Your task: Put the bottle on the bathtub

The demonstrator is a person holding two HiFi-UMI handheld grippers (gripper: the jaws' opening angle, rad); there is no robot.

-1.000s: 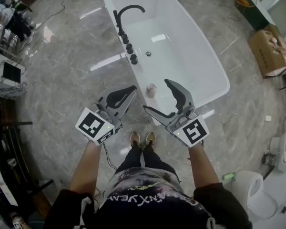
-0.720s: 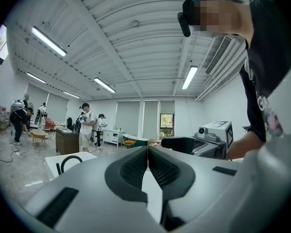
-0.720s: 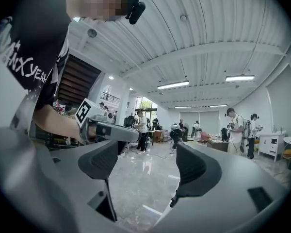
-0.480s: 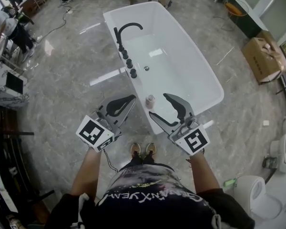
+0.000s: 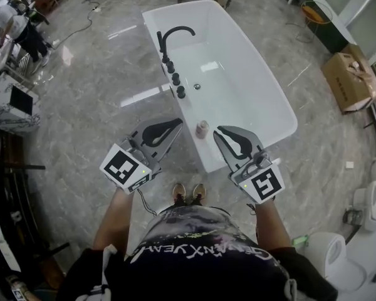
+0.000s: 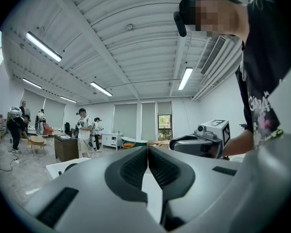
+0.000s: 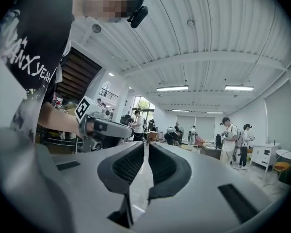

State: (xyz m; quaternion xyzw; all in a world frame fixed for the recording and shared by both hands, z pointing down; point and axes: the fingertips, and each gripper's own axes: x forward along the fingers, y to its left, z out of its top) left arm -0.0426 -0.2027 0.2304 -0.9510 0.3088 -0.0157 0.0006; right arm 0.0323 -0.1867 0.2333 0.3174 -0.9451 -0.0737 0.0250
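We judge the task done: the bottle (image 5: 202,129) stands on the near rim of the bathtub (image 5: 257,99), at the frame's centre. Our left hand-held gripper (image 5: 170,126) and right hand-held gripper (image 5: 227,132) flank it, both closed and empty; nothing seems left.

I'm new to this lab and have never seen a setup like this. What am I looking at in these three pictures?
There is no robot here: a person holds a two-jaw gripper in each hand. The head view comes from a camera on the person's head. It looks down at the left gripper, the right gripper and a white bathtub. A small bottle stands on the tub's near rim, between the grippers, and neither holds it. The other two pictures come from a camera riding on each gripper, looking along its jaws. Both pairs of jaws are together, with nothing between them.
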